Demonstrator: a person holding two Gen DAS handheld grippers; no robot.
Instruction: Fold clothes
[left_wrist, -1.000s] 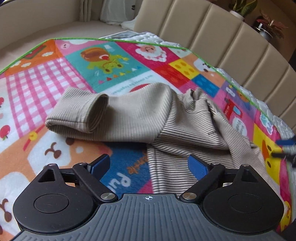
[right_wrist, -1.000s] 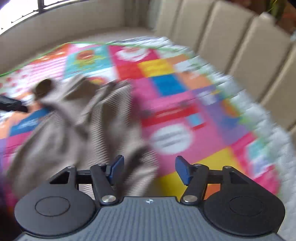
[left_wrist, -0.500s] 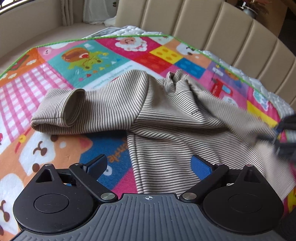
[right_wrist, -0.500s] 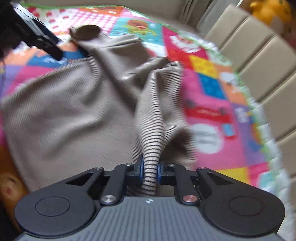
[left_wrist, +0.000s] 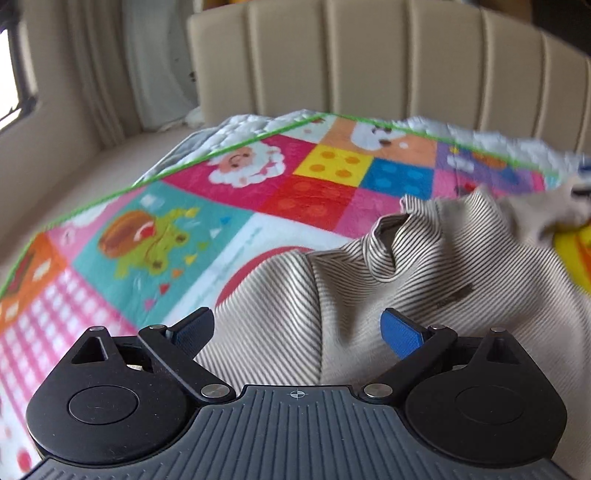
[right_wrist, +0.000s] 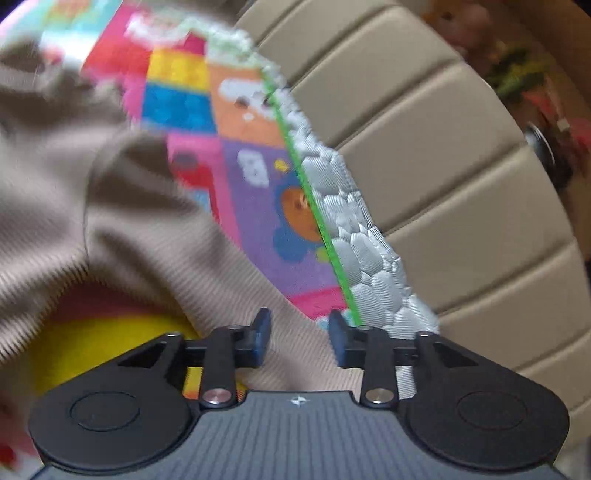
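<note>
A beige padded headboard (left_wrist: 369, 62) with upright channels is standing behind the bed, and pale curtains (left_wrist: 110, 66) are hanging in the corner to its left; a bright patchwork play mat (left_wrist: 192, 236) with a green border is covering the mattress, showing squares of a sheep, a frog, dotted blocks and pink gingham, and a white quilted cover (right_wrist: 354, 236) is showing beyond the mat's edge along the headboard.

The striped beige shirt (left_wrist: 406, 273) is lying rumpled on the mat, its neck opening puckered and facing the headboard; its fabric is spreading under and past both tools.

The left gripper (left_wrist: 297, 334) is hovering low over the shirt with its blue pads spread wide; cloth is lying between them, yet neither pad is pinching it.

The right gripper (right_wrist: 299, 339) is sitting near the mat's green border, close to the quilted cover; its dark blue pads are standing apart at a narrower gap, with a strip of the shirt (right_wrist: 122, 236) running through that gap, and neither pad is clamping it. Much of the right wrist view is smeared by blur, so the shirt's stripes there are hard to read; a yellow patch of mat is showing beneath a raised fold at lower left.
</note>
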